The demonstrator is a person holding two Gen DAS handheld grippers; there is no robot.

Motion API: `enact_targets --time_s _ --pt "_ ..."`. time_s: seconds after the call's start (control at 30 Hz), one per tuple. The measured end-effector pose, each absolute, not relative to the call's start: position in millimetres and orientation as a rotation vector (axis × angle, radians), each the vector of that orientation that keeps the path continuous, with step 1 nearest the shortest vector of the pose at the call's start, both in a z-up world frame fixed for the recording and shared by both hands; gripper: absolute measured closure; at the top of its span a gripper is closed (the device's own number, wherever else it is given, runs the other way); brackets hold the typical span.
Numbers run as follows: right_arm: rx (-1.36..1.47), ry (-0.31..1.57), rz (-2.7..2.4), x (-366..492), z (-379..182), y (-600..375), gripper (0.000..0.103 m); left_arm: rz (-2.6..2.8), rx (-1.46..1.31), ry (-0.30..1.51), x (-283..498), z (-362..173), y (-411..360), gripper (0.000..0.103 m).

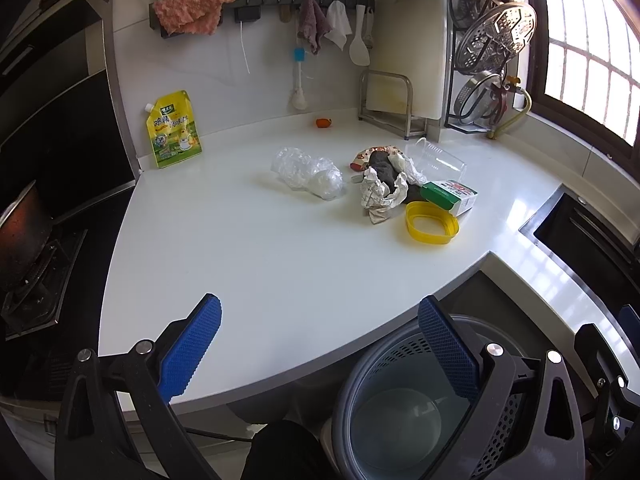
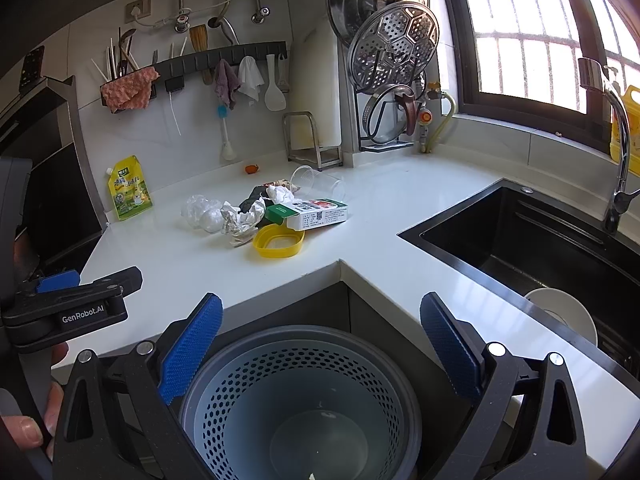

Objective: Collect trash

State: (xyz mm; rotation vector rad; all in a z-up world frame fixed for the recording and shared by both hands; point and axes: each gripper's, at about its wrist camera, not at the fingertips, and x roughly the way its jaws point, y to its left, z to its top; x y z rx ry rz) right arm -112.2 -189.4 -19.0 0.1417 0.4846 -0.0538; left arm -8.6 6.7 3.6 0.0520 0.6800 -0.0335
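Broadly, a white L-shaped countertop (image 1: 260, 248) fills both views, with a black sink (image 2: 532, 240) set into it on the right. Below its inner corner stands a grey perforated bin (image 2: 300, 396); the right gripper (image 2: 320, 344) hovers over it, jaws spread wide and holding nothing. The left gripper (image 1: 320, 344), equally spread and empty-handed, hangs over the counter's near edge. Well apart from both, mid-counter, the trash lies clustered: crumpled clear plastic (image 1: 308, 172), wadded paper (image 1: 380, 192), a green-and-white carton (image 1: 450, 196), a yellow ring-shaped lid (image 1: 432, 224).
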Motion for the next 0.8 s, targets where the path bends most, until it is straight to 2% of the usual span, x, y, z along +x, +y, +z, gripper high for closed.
enact_targets --time_s 0.8 --pt "0.139 0.471 -0.054 -119.0 -11.4 -186.7 0.008 -0.033 0.048 0.665 -17.4 6.4 10.4 0.006"
